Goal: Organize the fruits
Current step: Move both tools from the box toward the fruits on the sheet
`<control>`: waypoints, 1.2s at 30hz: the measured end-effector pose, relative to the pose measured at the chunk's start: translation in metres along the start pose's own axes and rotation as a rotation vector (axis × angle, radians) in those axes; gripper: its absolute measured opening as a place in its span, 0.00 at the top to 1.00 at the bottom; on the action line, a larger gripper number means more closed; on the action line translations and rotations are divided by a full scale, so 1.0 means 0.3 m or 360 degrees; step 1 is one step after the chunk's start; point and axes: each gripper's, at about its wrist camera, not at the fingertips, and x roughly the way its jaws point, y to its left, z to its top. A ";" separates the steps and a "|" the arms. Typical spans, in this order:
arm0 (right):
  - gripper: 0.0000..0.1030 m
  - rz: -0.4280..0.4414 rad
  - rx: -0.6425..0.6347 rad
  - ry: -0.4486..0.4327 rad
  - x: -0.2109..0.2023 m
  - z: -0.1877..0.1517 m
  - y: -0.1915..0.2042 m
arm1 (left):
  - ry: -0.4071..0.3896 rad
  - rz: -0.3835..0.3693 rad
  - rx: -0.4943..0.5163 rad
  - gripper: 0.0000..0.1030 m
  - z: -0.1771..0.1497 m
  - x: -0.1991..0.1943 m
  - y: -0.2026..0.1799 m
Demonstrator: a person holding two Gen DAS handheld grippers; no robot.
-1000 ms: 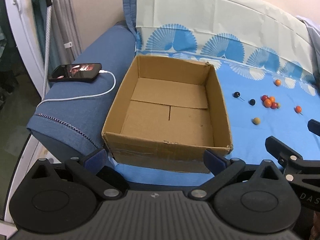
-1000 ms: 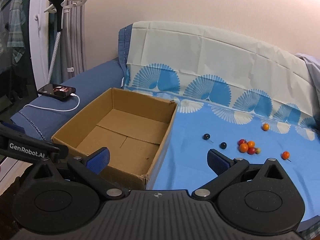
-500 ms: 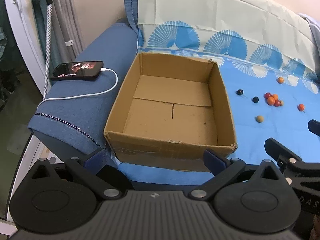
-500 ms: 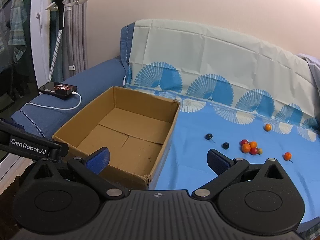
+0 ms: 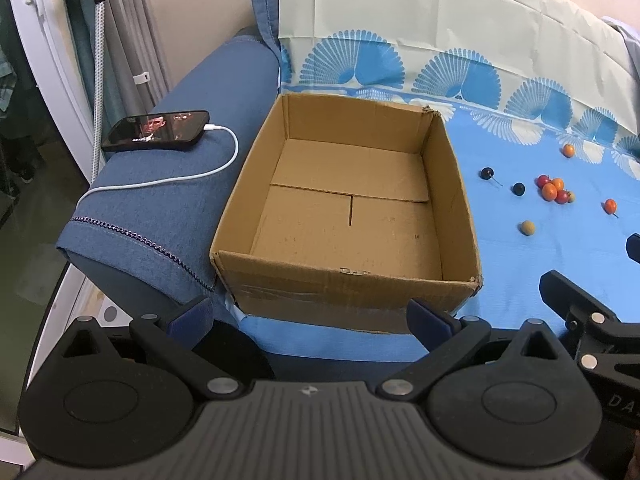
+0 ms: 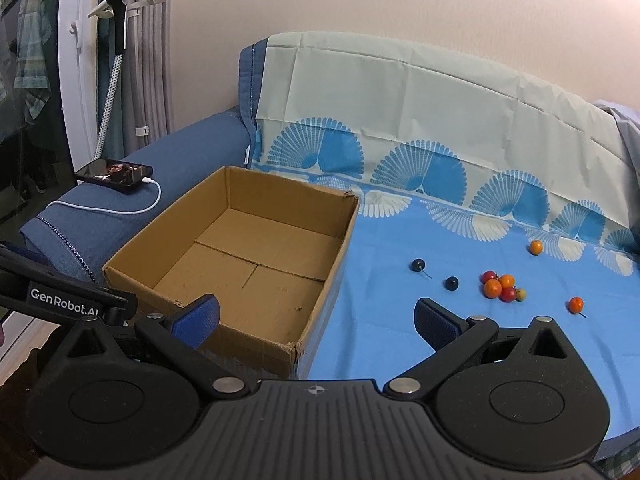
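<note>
An empty cardboard box stands on the blue cloth. Small fruits lie to its right: a red and orange cluster, two dark berries, single orange fruits and a tan one. My left gripper is open and empty, in front of the box's near wall. My right gripper is open and empty, over the box's near right corner, short of the fruits.
A phone on a white charging cable lies on the blue sofa arm. A patterned cloth covers the sofa back. A garment steamer and curtain stand at the left.
Both views have shifted slightly: the box and fruits sit a little lower and to the right in the frames. Both grippers stay open and empty.
</note>
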 end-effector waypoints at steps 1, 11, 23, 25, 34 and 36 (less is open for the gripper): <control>0.00 0.0000 -0.0001 0.0000 0.000 0.000 0.000 | 0.0000 0.0001 -0.0001 0.00 0.001 -0.001 -0.004; 0.00 0.0003 -0.0004 0.0000 0.002 -0.005 -0.003 | 0.0002 0.0003 0.0008 0.00 -0.004 0.001 -0.007; 0.00 0.0024 0.0033 0.0005 0.014 -0.018 -0.026 | 0.0025 0.0033 0.0044 0.00 -0.005 0.008 -0.053; 0.00 0.0031 0.0050 0.0007 0.017 -0.023 -0.031 | 0.0033 0.0039 0.0056 0.00 -0.003 0.010 -0.058; 0.00 0.0032 0.0242 -0.0118 0.012 -0.028 -0.145 | 0.0049 0.0022 0.0114 0.00 0.035 0.021 -0.128; 0.00 0.0018 0.0309 -0.0166 0.006 -0.038 -0.188 | 0.0053 0.0002 0.0132 0.00 0.054 0.029 -0.164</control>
